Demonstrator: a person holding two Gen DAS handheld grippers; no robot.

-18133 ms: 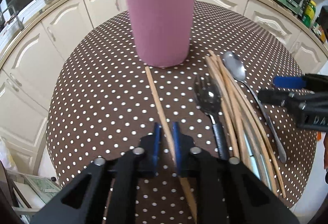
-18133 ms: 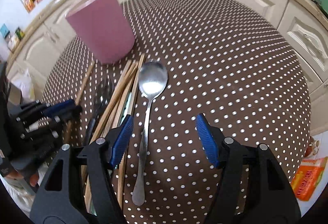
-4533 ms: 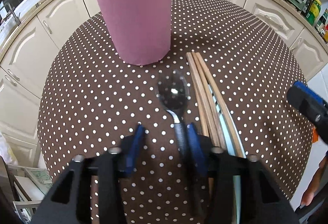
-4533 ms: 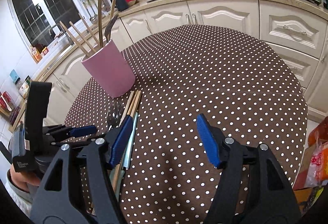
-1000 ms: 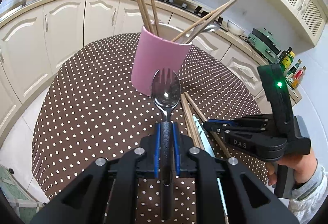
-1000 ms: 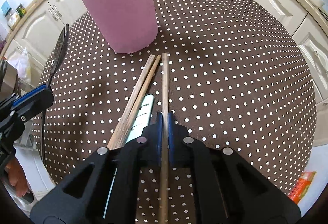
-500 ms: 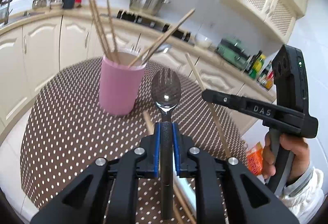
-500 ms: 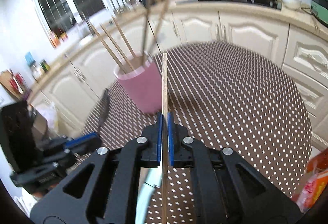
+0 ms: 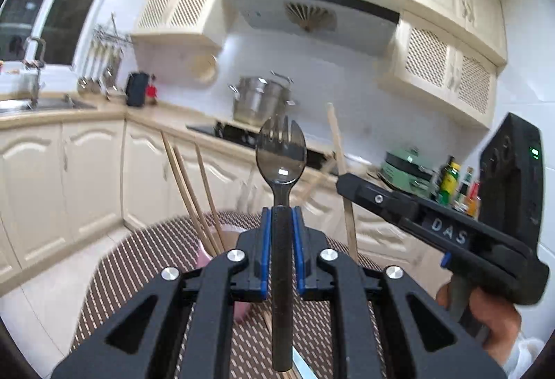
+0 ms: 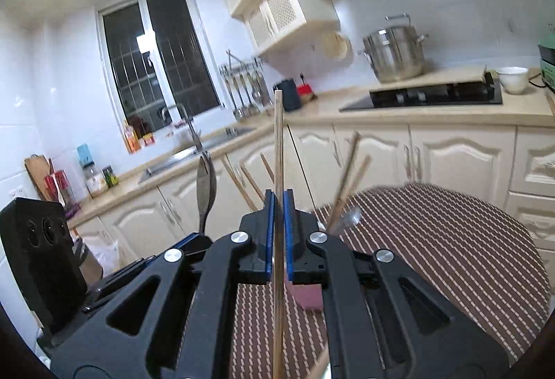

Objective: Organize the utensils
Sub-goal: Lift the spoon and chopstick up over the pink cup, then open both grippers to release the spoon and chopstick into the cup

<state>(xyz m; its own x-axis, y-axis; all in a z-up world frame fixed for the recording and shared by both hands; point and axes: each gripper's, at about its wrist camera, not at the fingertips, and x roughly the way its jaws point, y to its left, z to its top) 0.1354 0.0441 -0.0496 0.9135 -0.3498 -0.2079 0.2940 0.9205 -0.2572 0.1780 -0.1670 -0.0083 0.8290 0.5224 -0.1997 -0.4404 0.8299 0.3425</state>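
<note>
My left gripper is shut on the black handle of a metal spork, which is held up in the air with its head forward. Below it the pink cup shows only in part behind the fingers, with several chopsticks standing in it. My right gripper is shut on a single wooden chopstick that points up and forward. Its view shows a corner of the pink cup under the fingers. In the left wrist view the right gripper hangs to the right with its chopstick.
The brown dotted table lies below both grippers. More chopsticks lie on it beside the cup. A person's hand grips the right tool. Cream cabinets, a hob and a steel pot stand behind.
Both grippers have risen off the table and tilted up to nearly level, each still holding its utensil. The cup has dropped low in both views, partly behind the fingers.
</note>
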